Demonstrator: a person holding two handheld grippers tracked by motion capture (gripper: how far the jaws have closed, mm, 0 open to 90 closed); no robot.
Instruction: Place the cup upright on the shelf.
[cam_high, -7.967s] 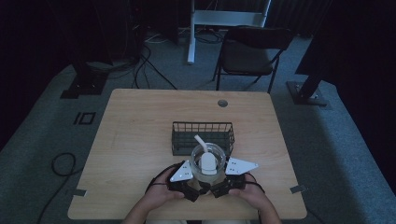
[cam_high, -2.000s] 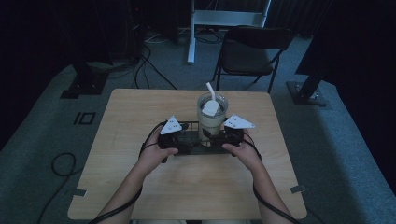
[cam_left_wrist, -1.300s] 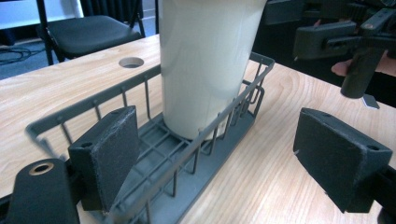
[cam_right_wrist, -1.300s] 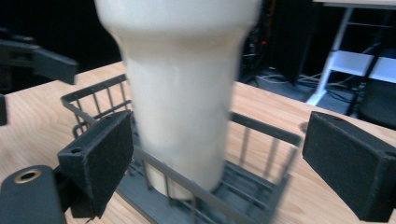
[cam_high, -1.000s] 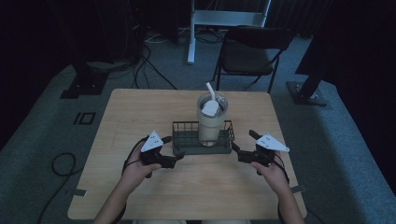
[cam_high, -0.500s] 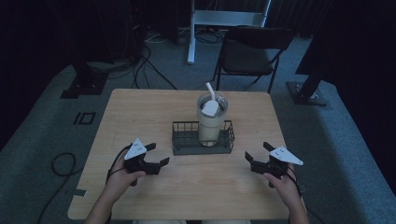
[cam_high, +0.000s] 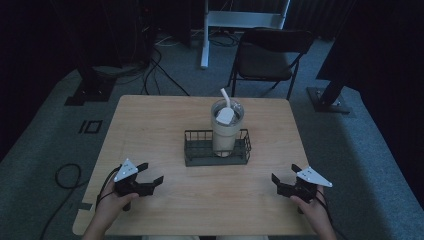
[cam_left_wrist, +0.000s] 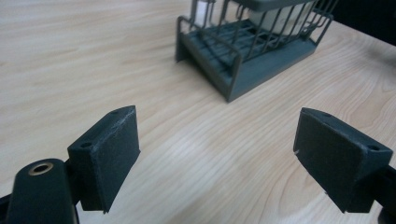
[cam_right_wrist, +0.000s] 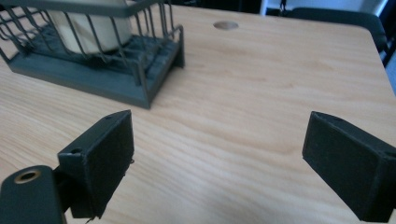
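A dark wire basket (cam_high: 194, 151) stands at the middle of the wooden table (cam_high: 150, 125). Upright in its right half is a clear lidded tumbler (cam_high: 225, 131) of pale drink with a white straw (cam_high: 225, 96). My left gripper (cam_high: 152, 175) rests open near the table's front left, held by a hand, with nothing between its jaws. My right gripper (cam_high: 281, 181) rests open near the front right, also empty. The left gripper view has the basket (cam_left_wrist: 243, 51) ahead of the open gripper (cam_left_wrist: 219, 158). In the right gripper view the basket (cam_right_wrist: 93, 56) lies to the upper left of the gripper (cam_right_wrist: 219, 163).
A round cable hole (cam_right_wrist: 226, 25) sits in the tabletop near the far edge. A black folding chair (cam_high: 267, 57) stands behind the table. Cables (cam_high: 65, 175) and dark stand bases (cam_high: 90, 92) lie on the grey carpet around it.
Both grippers carried the tumbler from the table's front into the basket, let go of it, then drew back and apart to the front corners, open.
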